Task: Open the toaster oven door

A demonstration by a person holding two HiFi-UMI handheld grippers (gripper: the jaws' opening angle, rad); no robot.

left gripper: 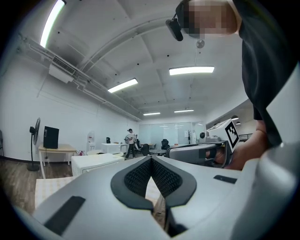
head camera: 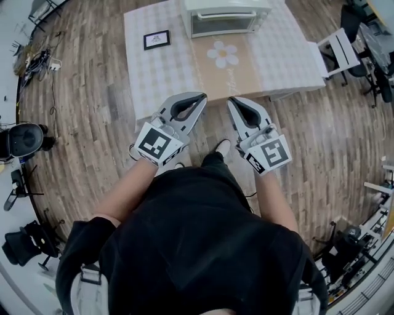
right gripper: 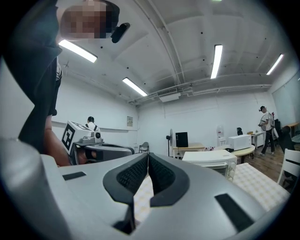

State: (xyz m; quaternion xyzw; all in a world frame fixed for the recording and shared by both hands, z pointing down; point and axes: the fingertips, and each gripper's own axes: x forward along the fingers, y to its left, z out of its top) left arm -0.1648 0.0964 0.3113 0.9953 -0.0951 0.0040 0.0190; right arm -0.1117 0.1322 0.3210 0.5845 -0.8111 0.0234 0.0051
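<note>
The white toaster oven [head camera: 225, 18] stands at the far side of a table with a checked cloth [head camera: 148, 74], its glass door closed. It also shows low in the left gripper view [left gripper: 96, 163] and in the right gripper view [right gripper: 211, 161]. Both grippers are held side by side over the wooden floor, short of the table's near edge and pointing level at it. My left gripper [head camera: 200, 97] is shut with nothing in it, its pads [left gripper: 140, 176] meeting at the tip. My right gripper [head camera: 234, 101] is likewise shut and empty, and its pads [right gripper: 159, 174] touch.
A small framed picture [head camera: 156, 39] and a tan mat with a daisy [head camera: 223, 54] lie on the table in front of the oven. A white chair [head camera: 337, 52] stands to the table's right. Cables and gear [head camera: 24, 138] sit at the left. People stand far back [left gripper: 129, 140].
</note>
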